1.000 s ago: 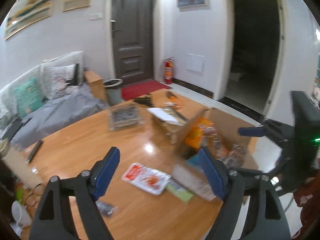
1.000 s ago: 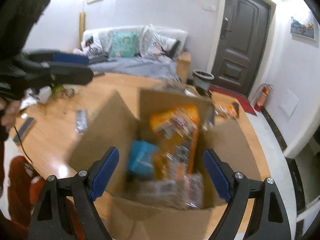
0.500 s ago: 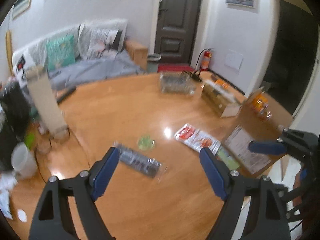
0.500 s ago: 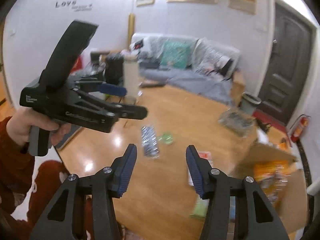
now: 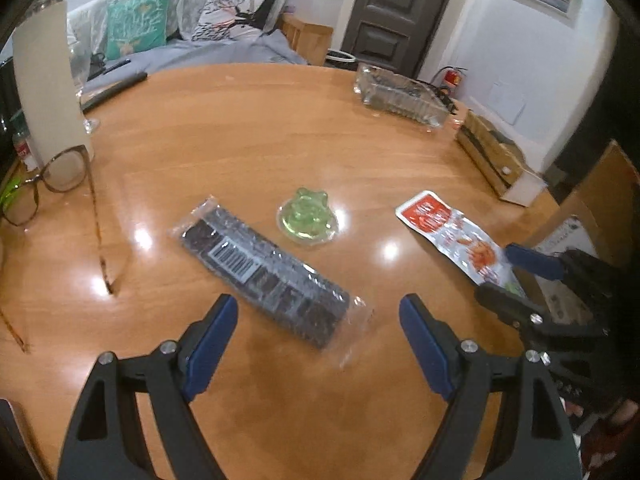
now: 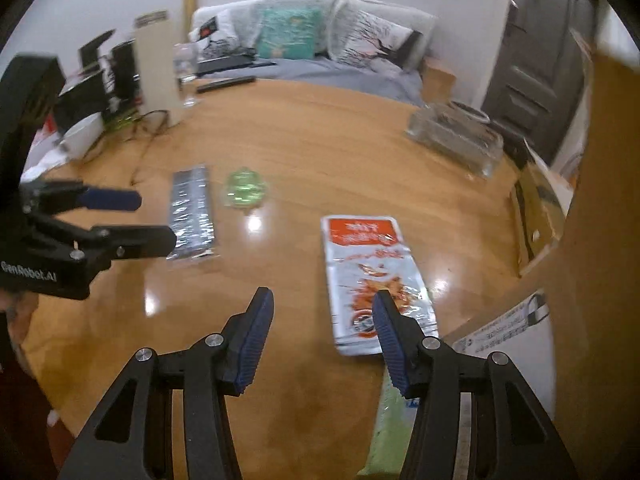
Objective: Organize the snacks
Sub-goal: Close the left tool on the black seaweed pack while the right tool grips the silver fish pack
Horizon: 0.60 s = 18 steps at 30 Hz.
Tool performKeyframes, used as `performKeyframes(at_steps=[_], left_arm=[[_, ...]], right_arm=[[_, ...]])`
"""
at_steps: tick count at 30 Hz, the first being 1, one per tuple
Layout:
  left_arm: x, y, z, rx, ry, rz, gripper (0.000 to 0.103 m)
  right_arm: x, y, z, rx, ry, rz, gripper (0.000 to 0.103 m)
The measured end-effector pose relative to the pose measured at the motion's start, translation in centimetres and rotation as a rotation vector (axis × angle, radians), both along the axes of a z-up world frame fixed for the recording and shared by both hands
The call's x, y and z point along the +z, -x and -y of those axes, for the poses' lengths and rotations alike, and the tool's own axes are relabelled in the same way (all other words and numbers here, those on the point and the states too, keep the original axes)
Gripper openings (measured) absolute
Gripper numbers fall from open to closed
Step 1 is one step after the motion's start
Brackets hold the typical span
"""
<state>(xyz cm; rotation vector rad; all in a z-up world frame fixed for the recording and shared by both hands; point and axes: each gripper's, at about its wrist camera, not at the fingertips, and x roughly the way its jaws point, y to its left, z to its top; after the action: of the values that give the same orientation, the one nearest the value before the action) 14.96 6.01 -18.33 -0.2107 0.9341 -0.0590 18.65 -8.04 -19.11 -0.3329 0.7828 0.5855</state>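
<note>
Both tools gape empty; dark snack pack (image 5: 264,270) lies diagonally before left tool (image 5: 318,340).

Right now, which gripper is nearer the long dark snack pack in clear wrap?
Left. The left gripper hovers just short of the dark snack pack's near end; the right gripper hangs beside the red-and-white pouch.

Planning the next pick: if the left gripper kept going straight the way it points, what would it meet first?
Probably the dark snack pack in clear wrap, lying flat on the table ahead of the open left gripper; depth is uncertain.
</note>
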Motion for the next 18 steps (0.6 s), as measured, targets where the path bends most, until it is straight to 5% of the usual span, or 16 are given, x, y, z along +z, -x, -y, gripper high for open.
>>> performKeyframes(at_steps=[9, 14, 18], left_arm=[[-1.8, -1.8, 1.2, 0.057, -0.132, 0.000, 0.078], [-1.6, -0.9, 0.3, 0.015, -0.114, 0.025, 0.049], [-1.4, -0.2, 0.2, -0.051, -0.091, 0.035, 0.037]], right_arm=[[-0.5, -3.3, -0.3, -0.038, 0.025, -0.031, 0.072], [-1.4, -5.1, -0.9, -0.077, 0.042, -0.030, 0.074], [-1.7, -6.1, -1.1, -0.086, 0.037, -0.055, 0.080]])
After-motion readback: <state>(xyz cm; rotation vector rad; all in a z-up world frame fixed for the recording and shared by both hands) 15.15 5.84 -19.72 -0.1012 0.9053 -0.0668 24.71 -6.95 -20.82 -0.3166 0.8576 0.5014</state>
